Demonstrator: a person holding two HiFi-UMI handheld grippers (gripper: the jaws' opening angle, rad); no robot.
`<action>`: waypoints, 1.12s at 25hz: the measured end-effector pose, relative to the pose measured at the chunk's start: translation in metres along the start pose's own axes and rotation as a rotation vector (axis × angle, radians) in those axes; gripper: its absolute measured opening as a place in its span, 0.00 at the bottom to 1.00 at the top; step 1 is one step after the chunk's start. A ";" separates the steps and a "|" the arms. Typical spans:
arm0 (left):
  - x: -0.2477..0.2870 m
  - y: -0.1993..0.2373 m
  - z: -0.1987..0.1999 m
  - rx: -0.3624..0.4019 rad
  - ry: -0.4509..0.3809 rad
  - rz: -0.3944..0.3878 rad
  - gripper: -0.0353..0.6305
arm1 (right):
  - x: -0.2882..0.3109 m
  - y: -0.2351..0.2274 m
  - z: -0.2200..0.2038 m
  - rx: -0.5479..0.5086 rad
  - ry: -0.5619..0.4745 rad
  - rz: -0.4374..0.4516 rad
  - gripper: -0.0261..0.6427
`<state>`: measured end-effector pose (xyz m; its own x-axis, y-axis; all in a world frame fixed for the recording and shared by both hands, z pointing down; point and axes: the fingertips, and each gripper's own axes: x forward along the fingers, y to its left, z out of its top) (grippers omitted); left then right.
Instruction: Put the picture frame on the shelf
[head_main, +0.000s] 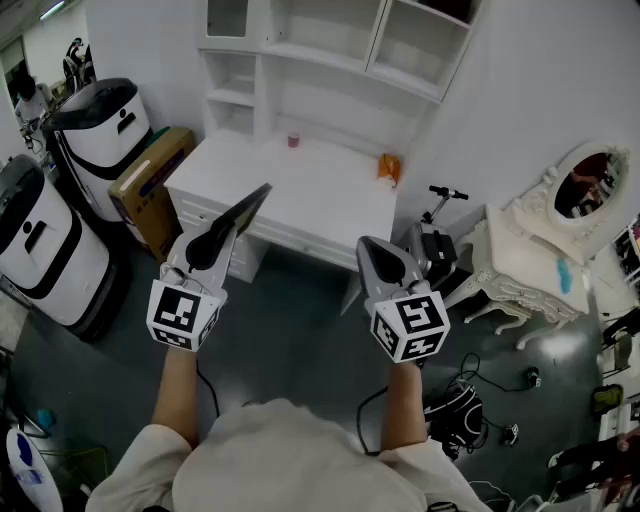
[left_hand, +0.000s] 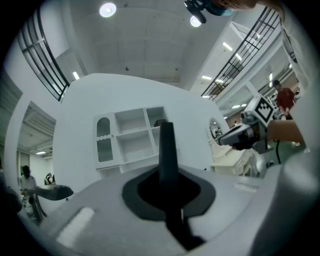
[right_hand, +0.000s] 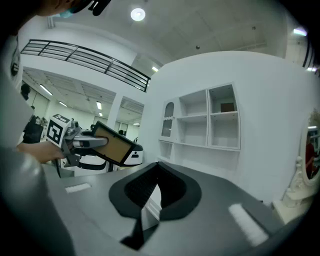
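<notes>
My left gripper is shut on a dark picture frame and holds it in the air in front of the white desk. The left gripper view shows the frame edge-on, standing upright between the jaws. In the right gripper view its tan face shows at the left. The white shelf unit stands on the back of the desk, its compartments mostly bare. My right gripper hovers beside the left one, shut, with nothing in it.
A small pink cup and an orange object sit on the desk. A cardboard box and two white machines stand at the left. An ornate white vanity with a mirror is at the right, with cables on the floor.
</notes>
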<state>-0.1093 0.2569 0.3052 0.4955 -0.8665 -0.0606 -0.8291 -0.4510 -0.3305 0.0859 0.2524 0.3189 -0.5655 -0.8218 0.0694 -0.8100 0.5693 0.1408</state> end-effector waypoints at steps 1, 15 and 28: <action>-0.001 -0.003 -0.002 -0.004 0.004 -0.001 0.06 | -0.002 0.000 -0.003 -0.003 0.006 -0.004 0.05; -0.001 -0.058 -0.005 -0.011 0.041 0.016 0.06 | -0.042 -0.031 -0.022 0.087 -0.046 0.028 0.05; 0.053 -0.029 -0.017 -0.011 0.031 0.025 0.06 | -0.008 -0.065 -0.022 0.116 -0.063 0.075 0.05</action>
<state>-0.0634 0.2199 0.3270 0.4668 -0.8835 -0.0396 -0.8438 -0.4315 -0.3191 0.1462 0.2219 0.3307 -0.6312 -0.7756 0.0125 -0.7753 0.6313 0.0221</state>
